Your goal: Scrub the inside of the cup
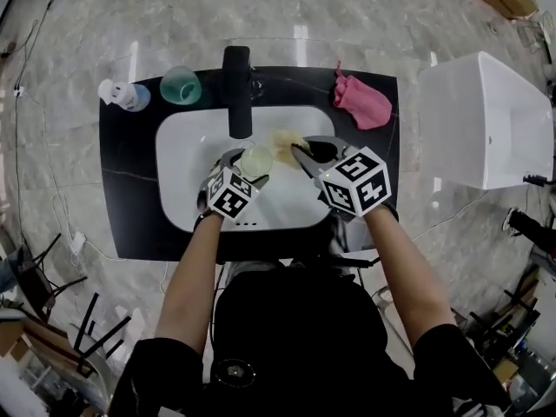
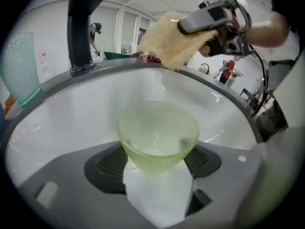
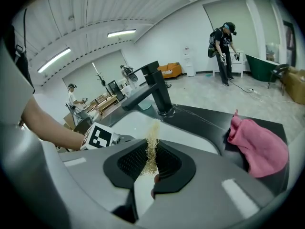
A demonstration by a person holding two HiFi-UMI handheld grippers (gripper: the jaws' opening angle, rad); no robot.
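Pale marble floor all round, and in the middle a black counter (image 1: 130, 189) with a white sink basin (image 1: 187, 146) sunk into it.

So, the left tongs (image 2: 157, 149) are spread wide and clamped on a pale green see-through cup (image 2: 157, 130). There's one pad on each side of its lower body, and the mouth is up and tipped away from the hand. It hangs over the middle of the basin, just near of the black faucet (image 1: 236, 89).

The right tongs (image 3: 151, 162) are squeezed almost together on a yellow fibrous scrub pad (image 3: 151, 144). The pad sits just right of the cup's rim and isn't inside it yet.

My read is that the cup is thin and light, and I can't tell if it's plastic or glass. It tapers, so once it's wet it'll want to squirt out of the pads. Gripping low on the body like this seems right, since it leaves the mouth free. The pad looks soft enough to squash down into the bottom.

Further out, a teal cup (image 1: 181, 85) and a white bottle (image 1: 122, 94) stand far left. A pink cloth (image 1: 363, 101) lies far right, and a white bin (image 1: 482, 120) sits off the counter's right side.
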